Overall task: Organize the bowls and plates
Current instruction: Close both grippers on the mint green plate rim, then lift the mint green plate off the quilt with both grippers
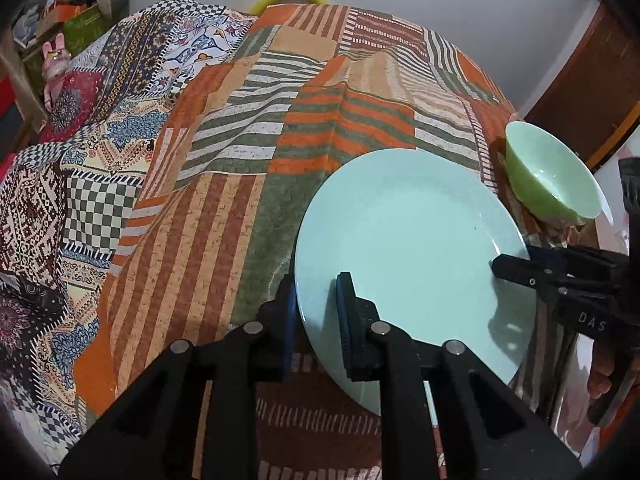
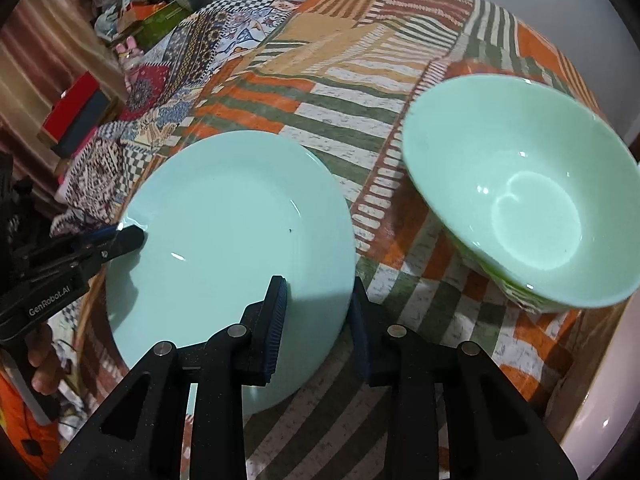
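A pale mint plate [image 1: 408, 248] lies over the patterned bedspread and also shows in the right wrist view [image 2: 224, 216]. My left gripper [image 1: 320, 308] is shut on the plate's left rim, one finger above and one below. My right gripper [image 2: 320, 312] is shut on the plate's right rim; it shows from the side in the left wrist view [image 1: 508, 270]. A green bowl [image 2: 528, 208] with a mint inside stands upright to the right of the plate, apart from it, and also shows in the left wrist view [image 1: 552, 176].
The bedspread [image 1: 240, 160] is a striped orange, green and cream patchwork with folds. Boxes and a pink toy rabbit [image 1: 56, 60] crowd the far left. A brown wooden door [image 1: 580, 92] stands at the far right. A white surface [image 2: 600, 420] edges the bed at the right.
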### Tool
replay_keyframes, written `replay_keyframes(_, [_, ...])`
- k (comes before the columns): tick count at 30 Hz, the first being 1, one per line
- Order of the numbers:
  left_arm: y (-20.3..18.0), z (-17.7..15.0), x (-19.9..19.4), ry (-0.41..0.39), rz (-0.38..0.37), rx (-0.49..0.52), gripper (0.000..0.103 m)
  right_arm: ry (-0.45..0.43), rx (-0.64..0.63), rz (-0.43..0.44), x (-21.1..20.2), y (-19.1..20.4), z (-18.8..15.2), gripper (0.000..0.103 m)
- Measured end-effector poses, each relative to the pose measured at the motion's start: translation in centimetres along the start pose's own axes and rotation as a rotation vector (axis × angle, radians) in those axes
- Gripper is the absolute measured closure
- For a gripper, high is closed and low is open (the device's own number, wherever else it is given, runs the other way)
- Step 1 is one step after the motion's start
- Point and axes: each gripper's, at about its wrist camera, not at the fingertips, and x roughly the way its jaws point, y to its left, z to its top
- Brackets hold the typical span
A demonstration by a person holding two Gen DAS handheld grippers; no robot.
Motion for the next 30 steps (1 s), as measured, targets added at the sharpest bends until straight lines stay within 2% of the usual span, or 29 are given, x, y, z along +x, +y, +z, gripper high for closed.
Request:
replay_keyframes(11, [-0.8, -1.8, -2.2, -0.002, 0.023, 0.0, 0.085, -0.014, 0.046, 0.049, -1.4, -0.4, -0.9, 0.077])
replay_keyframes(18, [-2.2, -2.3, -6.2, -0.066, 0.017, -0.004, 0.085, -0.098, 0.052, 0.073, -4.9, -0.1, -1.6, 0.077])
replay_keyframes(30, [-6.5, -3.6, -13.2, -0.18, 0.007, 0.047, 0.086, -0.253, 0.092, 0.08, -11.6, -0.7, -4.0, 0.079])
